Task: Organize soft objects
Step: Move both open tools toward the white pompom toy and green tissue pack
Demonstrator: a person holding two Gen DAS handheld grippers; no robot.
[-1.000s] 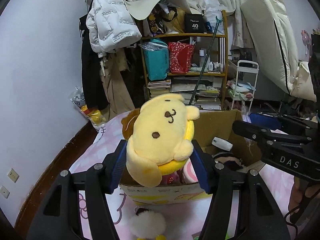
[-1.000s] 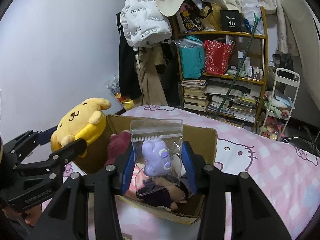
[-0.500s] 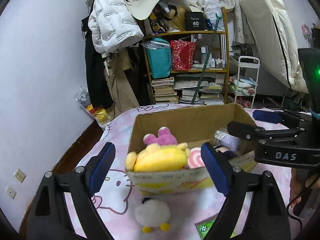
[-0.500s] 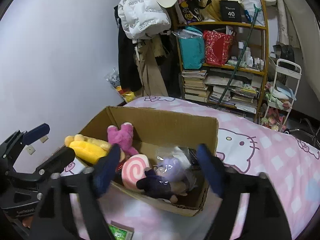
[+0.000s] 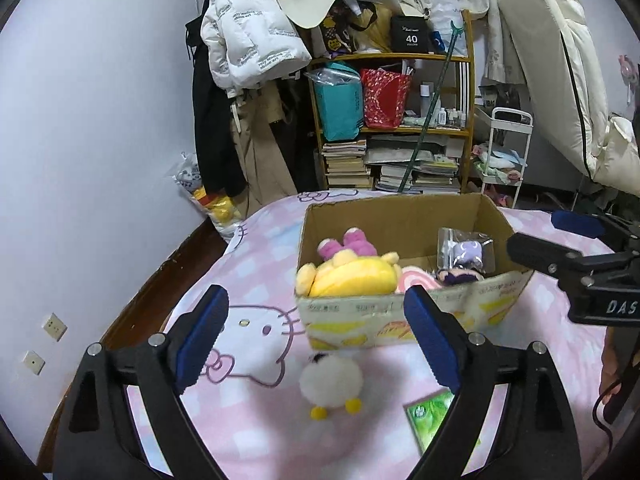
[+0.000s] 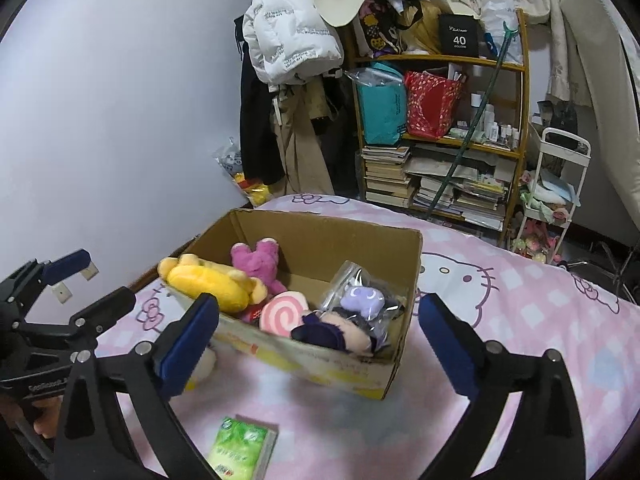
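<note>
A cardboard box [image 5: 400,312] [image 6: 320,236] stands on the pink bed. Inside lie a yellow plush dog [image 5: 352,278] [image 6: 212,280], a pink plush [image 5: 352,240], a pink swirl plush [image 6: 284,312], a dark-haired doll [image 6: 336,334] and a purple toy in a clear bag [image 5: 468,250] [image 6: 360,298]. My left gripper [image 5: 314,300] hangs open in front of the box, nothing between its pads. My right gripper [image 6: 318,302] is opening wide, also holding nothing. A white fluffy toy [image 5: 332,380] and a green tissue pack [image 5: 436,412] [image 6: 240,448] lie on the bed before the box.
The pink cat-print blanket [image 6: 520,280] covers the bed, whose left edge drops toward the wall. Behind stand a crowded bookshelf [image 5: 400,132], hanging coats [image 5: 248,52] and a white cart [image 6: 556,184]. A folded mattress [image 5: 560,80] leans at the right.
Both grippers opened and let go: the yellow dog and the bagged purple toy now lie in the box. Both grippers drew back from the box.
</note>
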